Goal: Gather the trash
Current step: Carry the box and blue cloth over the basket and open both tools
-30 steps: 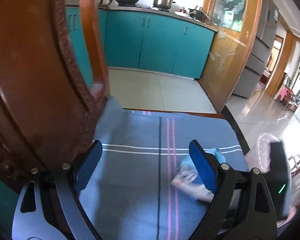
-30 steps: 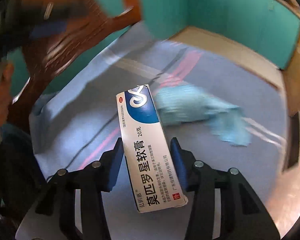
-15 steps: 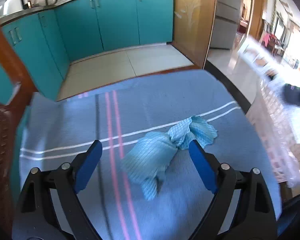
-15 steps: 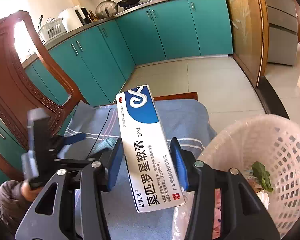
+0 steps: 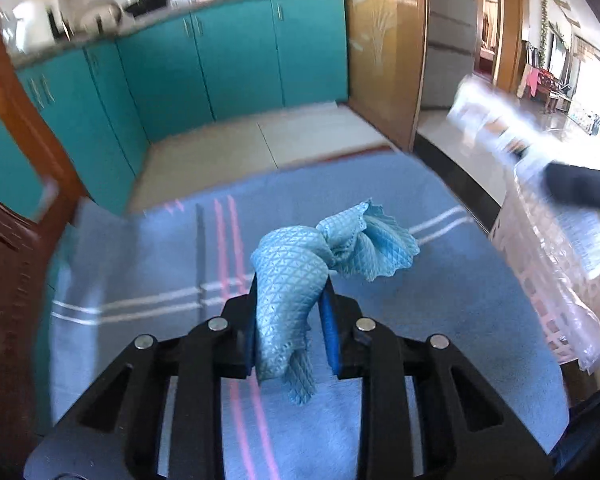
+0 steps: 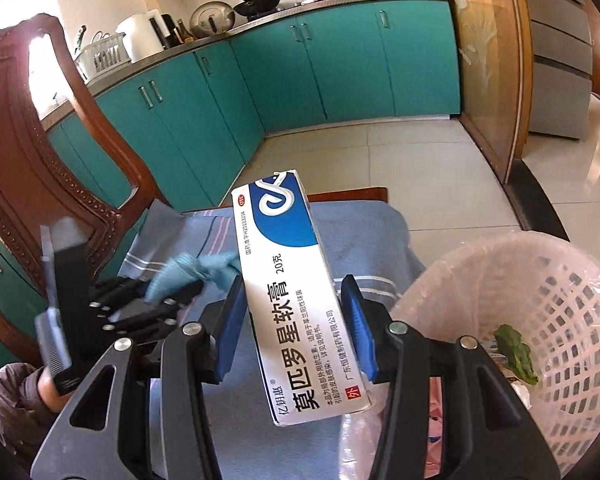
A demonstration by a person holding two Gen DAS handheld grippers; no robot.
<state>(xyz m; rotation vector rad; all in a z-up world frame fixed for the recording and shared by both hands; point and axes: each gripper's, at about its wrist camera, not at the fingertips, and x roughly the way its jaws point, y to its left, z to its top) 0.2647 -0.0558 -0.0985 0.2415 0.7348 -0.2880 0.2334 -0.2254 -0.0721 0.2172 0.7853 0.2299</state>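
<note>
Left claw (image 5: 290, 320), lower centre of frame: jaws narrow, pinching the crumpled light-blue waffle-weave cloth (image 5: 300, 276) at its bunched middle. Soft, light, floppy; loose end drapes toward the blue striped table (image 5: 440, 320).

Right claw (image 6: 296, 328), lower centre: jaws against the long sides of the white-and-blue cardboard ointment box (image 6: 296, 300). Stiff, light, crushable. Box raised, tilted, beside the white lattice plastic basket (image 6: 560, 300) at lower right.

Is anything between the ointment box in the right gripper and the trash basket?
Nothing visible. The ointment box sits between the right gripper fingers, and the lined white basket lies open just to its right.
</note>
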